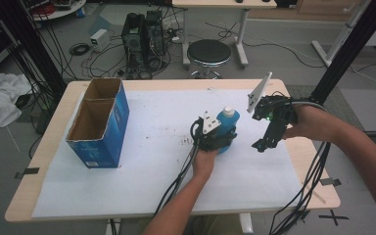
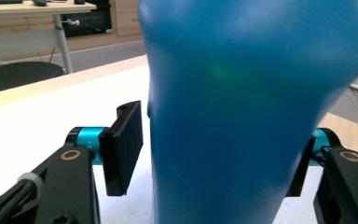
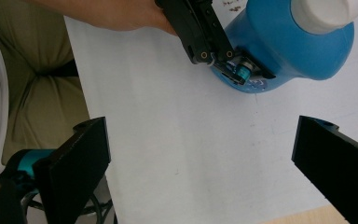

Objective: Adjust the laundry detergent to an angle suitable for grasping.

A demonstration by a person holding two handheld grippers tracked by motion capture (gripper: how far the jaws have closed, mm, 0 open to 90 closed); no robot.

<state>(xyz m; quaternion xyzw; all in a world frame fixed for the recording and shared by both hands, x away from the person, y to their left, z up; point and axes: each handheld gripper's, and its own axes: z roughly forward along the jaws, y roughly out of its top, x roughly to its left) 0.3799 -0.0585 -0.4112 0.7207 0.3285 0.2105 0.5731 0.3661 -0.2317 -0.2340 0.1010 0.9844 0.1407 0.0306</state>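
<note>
The left gripper (image 1: 219, 138) is clamping the upright blue bottle (image 1: 226, 123) near the desk's (image 1: 142, 84) middle, steadying it, while the right gripper (image 1: 260, 145), jaws apart, is hovering beside it.

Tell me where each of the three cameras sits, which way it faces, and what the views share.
High view: above the person's side, looking forward and down on the table; both forearms, left gripper, right gripper, cardboard box.
Left gripper view: along its jaws, which flank the blue bottle closely.
Right gripper view: looks down past its wide-apart jaws at the white sheet; the person's left hand.
Shared: all three show the bottle.
</note>
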